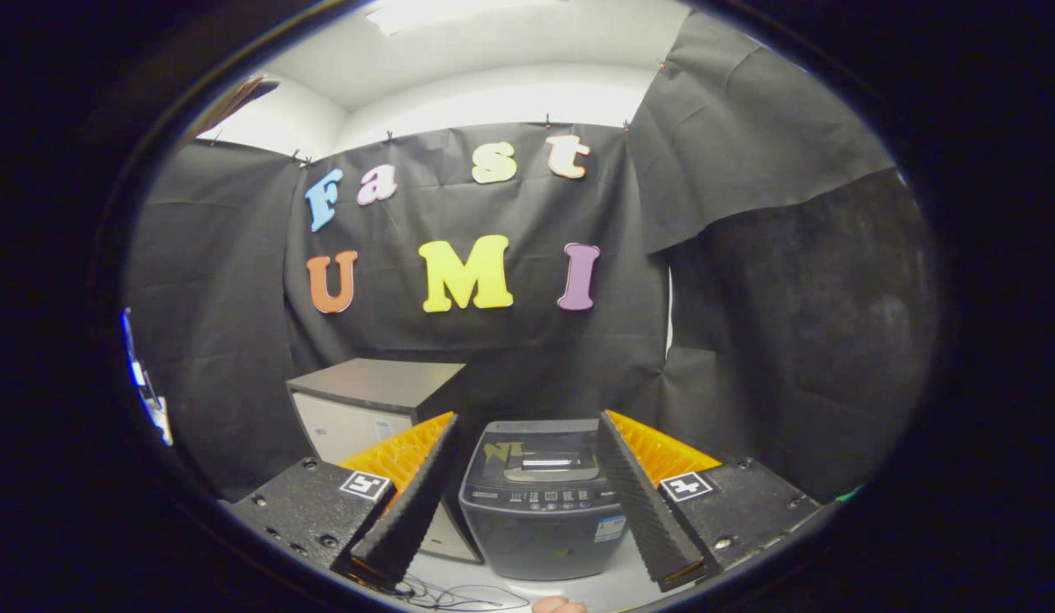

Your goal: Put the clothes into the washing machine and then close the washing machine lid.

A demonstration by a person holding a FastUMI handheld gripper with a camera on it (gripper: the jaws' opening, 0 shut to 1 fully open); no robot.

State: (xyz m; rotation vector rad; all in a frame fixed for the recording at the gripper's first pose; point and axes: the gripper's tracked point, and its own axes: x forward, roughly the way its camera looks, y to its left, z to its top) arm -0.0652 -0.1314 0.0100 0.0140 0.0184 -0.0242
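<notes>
A small dark-grey top-loading washing machine [540,502] stands ahead, seen between the spread, empty fingers of the gripper [527,545], its glossy lid [544,455] down. Beside it stands a grey-topped cabinet [374,396]. Clothes unseen; early or finished, either fits.

A pale tabletop [595,589] carries a dark washing machine [544,519] with its lid down, a boxy cabinet [365,409] just beside it, and thin loose cables [459,596] in front.
</notes>
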